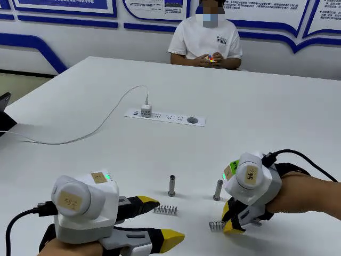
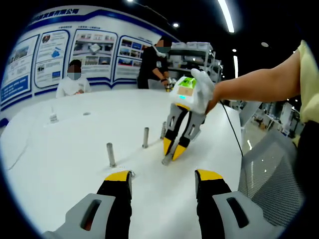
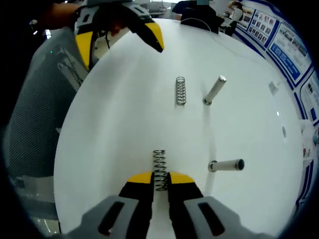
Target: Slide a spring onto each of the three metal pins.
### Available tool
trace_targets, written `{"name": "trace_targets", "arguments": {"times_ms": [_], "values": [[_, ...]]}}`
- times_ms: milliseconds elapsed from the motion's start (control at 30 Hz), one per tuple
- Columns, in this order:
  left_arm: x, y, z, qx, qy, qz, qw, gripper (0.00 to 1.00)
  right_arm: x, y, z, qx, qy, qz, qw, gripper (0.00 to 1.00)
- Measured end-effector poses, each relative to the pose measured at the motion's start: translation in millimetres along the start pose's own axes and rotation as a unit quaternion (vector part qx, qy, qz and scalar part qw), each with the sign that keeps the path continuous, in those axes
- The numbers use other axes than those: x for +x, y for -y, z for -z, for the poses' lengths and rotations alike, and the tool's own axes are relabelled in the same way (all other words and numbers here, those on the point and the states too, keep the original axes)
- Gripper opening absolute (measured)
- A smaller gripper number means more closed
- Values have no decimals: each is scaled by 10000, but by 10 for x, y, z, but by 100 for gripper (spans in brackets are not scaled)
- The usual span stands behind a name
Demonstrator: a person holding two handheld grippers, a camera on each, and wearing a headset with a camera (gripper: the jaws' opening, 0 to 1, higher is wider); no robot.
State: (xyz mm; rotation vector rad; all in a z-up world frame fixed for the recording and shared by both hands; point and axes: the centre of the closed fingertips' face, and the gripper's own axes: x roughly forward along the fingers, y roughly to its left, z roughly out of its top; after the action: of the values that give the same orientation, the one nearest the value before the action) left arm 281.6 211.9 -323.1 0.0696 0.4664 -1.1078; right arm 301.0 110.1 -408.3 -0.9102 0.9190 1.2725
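Two bare metal pins [image 1: 171, 185] [image 1: 218, 190] stand upright on the white table [image 1: 160, 85]. A loose spring [image 1: 165, 210] lies flat between them and my left gripper [image 1: 160, 220], which is open with nothing between its yellow tips. My right gripper [image 3: 160, 180] points down at the table, shut on the near end of a second spring [image 3: 159, 169] that lies on the surface. In the left gripper view the right gripper [image 2: 174, 147] stands beside the pins [image 2: 110, 154] [image 2: 145, 137], and a third grey pin [image 2: 163, 130] is partly hidden behind it.
A white power strip [image 1: 165, 117] with a plugged charger and its cable [image 1: 101, 125] lies mid-table. A person in a white shirt [image 1: 205, 40] sits at the far edge. A dark device [image 1: 4, 101] sits at the left edge.
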Motion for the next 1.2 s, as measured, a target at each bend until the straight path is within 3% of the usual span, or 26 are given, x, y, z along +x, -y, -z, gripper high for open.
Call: {"name": "trace_targets", "arguments": {"times_ms": [433, 1200], "values": [[72, 97, 77, 142, -196, 207, 9995, 48, -50, -70, -98, -54, 75, 56, 9999, 12], [262, 174, 100, 580, -421, 549, 9959, 37, -290, -322, -613, -483, 547, 121, 9973, 12]]}}
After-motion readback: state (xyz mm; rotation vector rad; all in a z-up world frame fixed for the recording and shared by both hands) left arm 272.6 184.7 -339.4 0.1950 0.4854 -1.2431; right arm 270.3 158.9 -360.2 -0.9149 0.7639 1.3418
